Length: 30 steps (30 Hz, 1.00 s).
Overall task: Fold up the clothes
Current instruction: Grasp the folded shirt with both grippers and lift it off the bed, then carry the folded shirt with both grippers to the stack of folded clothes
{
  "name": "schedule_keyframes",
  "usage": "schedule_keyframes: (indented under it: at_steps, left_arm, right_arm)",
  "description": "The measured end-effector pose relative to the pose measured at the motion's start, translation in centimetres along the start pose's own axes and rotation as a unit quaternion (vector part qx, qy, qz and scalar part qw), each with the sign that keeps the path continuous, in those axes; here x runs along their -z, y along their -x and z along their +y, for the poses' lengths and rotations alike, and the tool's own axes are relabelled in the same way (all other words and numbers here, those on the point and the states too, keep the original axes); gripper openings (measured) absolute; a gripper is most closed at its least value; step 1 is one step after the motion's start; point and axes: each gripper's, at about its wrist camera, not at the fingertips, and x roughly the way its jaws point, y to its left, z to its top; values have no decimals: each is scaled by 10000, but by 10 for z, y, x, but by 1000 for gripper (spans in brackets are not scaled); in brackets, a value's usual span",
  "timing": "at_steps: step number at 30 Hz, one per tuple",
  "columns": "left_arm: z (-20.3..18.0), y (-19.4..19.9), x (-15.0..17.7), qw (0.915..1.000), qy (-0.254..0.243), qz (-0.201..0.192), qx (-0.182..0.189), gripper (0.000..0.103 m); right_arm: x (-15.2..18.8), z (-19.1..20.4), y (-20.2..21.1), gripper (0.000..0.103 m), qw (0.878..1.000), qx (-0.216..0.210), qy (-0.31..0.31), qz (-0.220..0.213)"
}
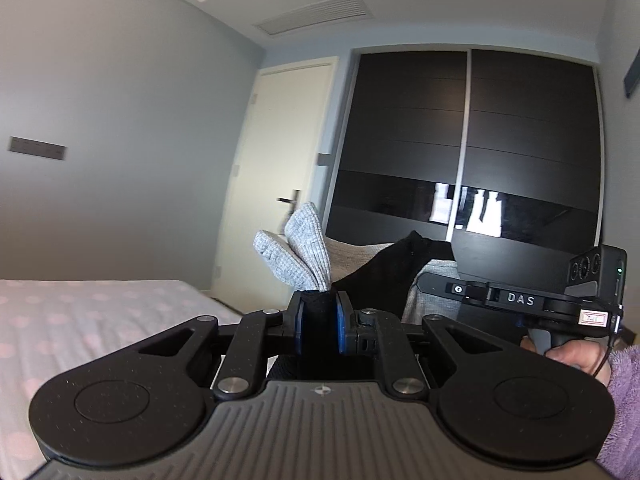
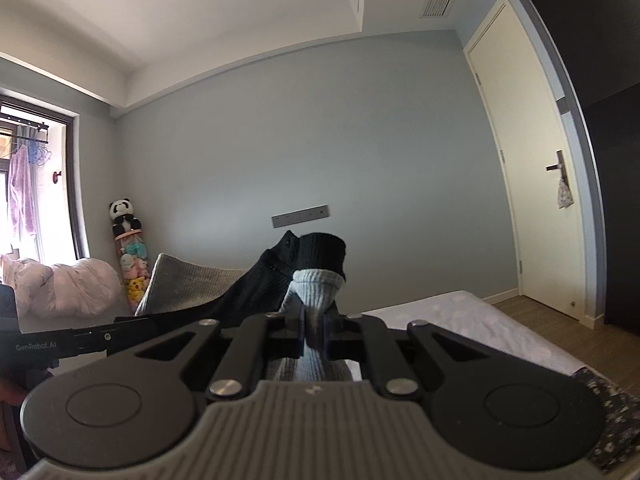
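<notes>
A knit garment hangs in the air between both grippers. It has black (image 1: 384, 276), grey ribbed (image 1: 304, 252) and beige (image 1: 360, 258) parts. My left gripper (image 1: 320, 316) is shut on a black fold, and grey ribbed ends stick up past the fingers. My right gripper (image 2: 316, 328) is shut on a grey ribbed piece (image 2: 316, 284) under a black cuff (image 2: 324, 252). In the left wrist view the right gripper (image 1: 432, 286) is close on the right, held by a hand in a purple sleeve (image 1: 624, 392). The left gripper (image 2: 132, 326) shows at the left of the right wrist view.
A bed with a pink dotted sheet (image 1: 80, 320) lies below and to the left. A cream door (image 1: 280, 160) and a dark sliding wardrobe (image 1: 480, 140) stand behind. A pink duvet (image 2: 68, 288) and a stack of plush toys (image 2: 124, 216) sit by the window. Wooden floor (image 2: 580, 328) runs beside the bed.
</notes>
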Motion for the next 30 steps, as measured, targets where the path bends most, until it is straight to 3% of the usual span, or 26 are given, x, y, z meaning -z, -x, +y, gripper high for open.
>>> schedule_keyframes:
  at_steps: [8,13,21,30]
  left_arm:
    - [-37,-84,20,9974,396,189,577,13]
    - [-32,-127,42,9951,592,441,651,13]
    - [18,-184,68,9946,586,823,220,13]
    - [81,-222,90,9896,613,1275,-250,13]
  right_arm:
    - [-31,-76,20,10,9975,642,227,189]
    - [-23,-111,1,10,9950,847,259,465]
    - [7,-154,-79,10,9926,727,127,960]
    - [42,-167,-195,10,9855,426,180,1635]
